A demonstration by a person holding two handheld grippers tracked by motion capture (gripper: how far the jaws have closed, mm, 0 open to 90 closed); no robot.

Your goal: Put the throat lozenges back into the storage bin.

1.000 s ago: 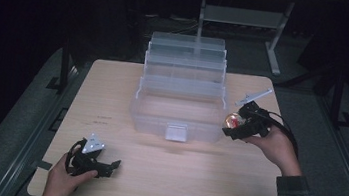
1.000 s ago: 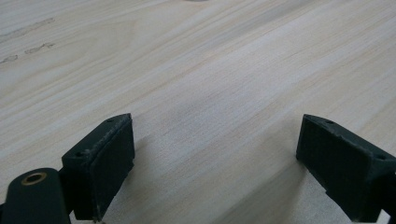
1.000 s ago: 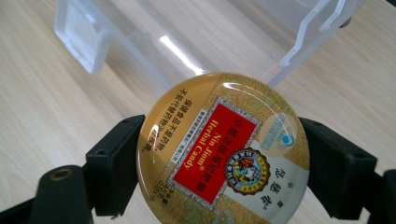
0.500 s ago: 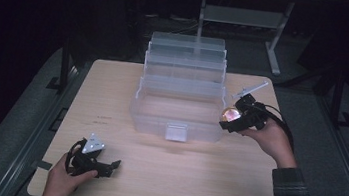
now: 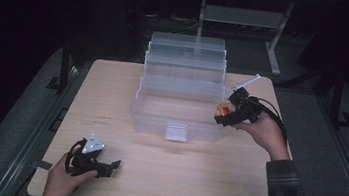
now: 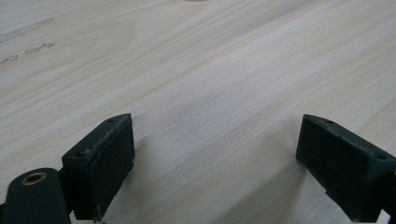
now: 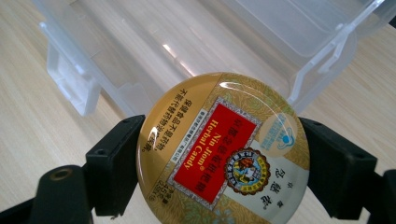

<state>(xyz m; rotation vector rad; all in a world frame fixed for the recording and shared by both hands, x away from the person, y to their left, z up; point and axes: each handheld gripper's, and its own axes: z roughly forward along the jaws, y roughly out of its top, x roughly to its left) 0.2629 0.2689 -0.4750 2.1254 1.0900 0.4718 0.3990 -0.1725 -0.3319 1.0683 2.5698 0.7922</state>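
Note:
A round gold candy tin (image 7: 224,149) with a red label sits between the pads of my right gripper (image 7: 223,163), which is shut on it. In the high view that gripper (image 5: 225,113) holds the tin (image 5: 222,109) at the right edge of a clear plastic tiered organiser box (image 5: 182,91), over its lower tray. The box's clear tray (image 7: 196,42) lies just beyond the tin in the right gripper view. My left gripper (image 5: 113,164) rests on the table near the front left corner, jaws open, with bare wood (image 6: 210,107) between its pads.
The light wooden table (image 5: 177,179) carries the box at its middle back. A front latch (image 5: 176,132) sticks out of the box's lower tray. A lid flap (image 5: 247,82) stands out at the box's right. Dark floor and a metal stand surround the table.
My right gripper has carried the tin leftward, from beside the box's right end to its right edge. The left gripper has stayed put.

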